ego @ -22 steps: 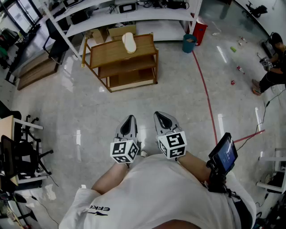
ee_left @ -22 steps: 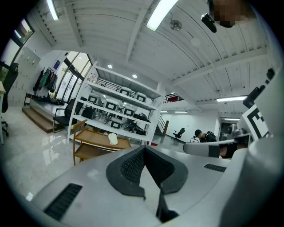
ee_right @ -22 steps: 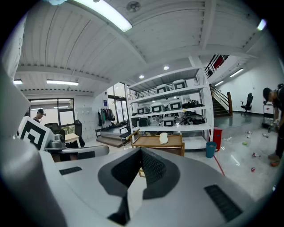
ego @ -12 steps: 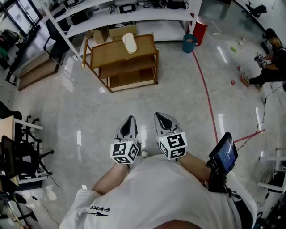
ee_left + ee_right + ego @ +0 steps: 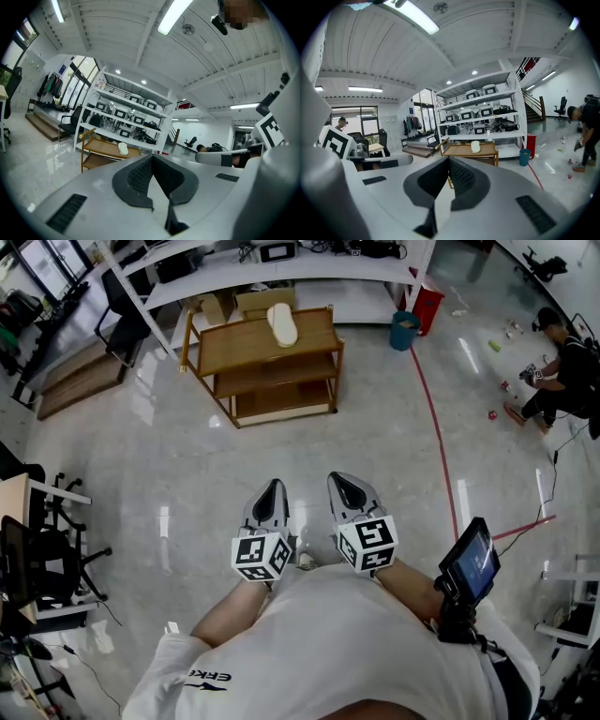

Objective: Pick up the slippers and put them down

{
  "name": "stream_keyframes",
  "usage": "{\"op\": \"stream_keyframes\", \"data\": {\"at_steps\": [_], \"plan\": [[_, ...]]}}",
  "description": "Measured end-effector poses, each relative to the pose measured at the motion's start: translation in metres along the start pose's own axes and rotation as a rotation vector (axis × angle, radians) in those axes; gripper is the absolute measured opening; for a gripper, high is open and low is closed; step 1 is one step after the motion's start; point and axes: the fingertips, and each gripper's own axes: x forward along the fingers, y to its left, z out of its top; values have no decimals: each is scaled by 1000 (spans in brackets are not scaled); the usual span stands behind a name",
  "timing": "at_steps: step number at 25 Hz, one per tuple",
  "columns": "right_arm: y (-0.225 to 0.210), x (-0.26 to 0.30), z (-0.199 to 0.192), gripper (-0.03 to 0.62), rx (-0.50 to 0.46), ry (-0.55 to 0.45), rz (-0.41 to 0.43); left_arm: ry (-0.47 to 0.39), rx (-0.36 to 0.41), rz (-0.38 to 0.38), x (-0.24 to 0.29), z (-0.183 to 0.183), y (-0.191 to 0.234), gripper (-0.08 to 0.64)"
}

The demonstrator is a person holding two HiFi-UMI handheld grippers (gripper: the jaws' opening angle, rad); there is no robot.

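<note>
Polished grey floor (image 5: pixel 169 456) of a large workroom, seen from the wearer's head, with white shelving (image 5: pixel 281 273) along the far wall.

Left gripper (image 5: pixel 273 487) and right gripper (image 5: pixel 338 478) are held side by side before the wearer's chest. They are close but apart, and both point a little below level toward the far wall. A marker cube (image 5: pixel 261 557) sits at the rear of each.

In the left gripper view, the left gripper (image 5: pixel 152 157) has its jaws together. The dark ribbed pads meet along one line with nothing between them. In the right gripper view, the right gripper (image 5: pixel 450 159) is likewise closed and empty.

Ahead of both tips lies bare floor. Well beyond it, just in front of the shelving, stands a three-tier wooden rack (image 5: pixel 267 381). A pale slipper (image 5: pixel 282 324) lies on the rack's top tier, right of centre, its length running front to back. It is well apart from both grippers. It also appears in the left gripper view (image 5: pixel 123 148) and the right gripper view (image 5: pixel 475 146).

Right of the rack stands a blue bin (image 5: pixel 404 331), with a red bin (image 5: pixel 427 306) just behind it at the shelving's end. A red line (image 5: pixel 433 437) runs across the floor from the blue bin toward the wearer's right side.

At the far right a person (image 5: pixel 562 362) crouches, with small objects scattered on the floor nearby. A screen (image 5: pixel 469 563) is mounted at the wearer's right forearm. Black chairs (image 5: pixel 37 559) stand at the left edge.
</note>
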Motion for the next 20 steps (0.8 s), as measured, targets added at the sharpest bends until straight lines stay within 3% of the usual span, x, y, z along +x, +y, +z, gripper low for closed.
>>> {"op": "stream_keyframes", "data": {"at_steps": [12, 20], "plan": [[21, 30, -3, 5, 7, 16, -35, 7, -34, -4, 0, 2, 43, 3], [-3, 73, 7, 5, 30, 2, -17, -7, -24, 31, 35, 11, 61, 3]]}}
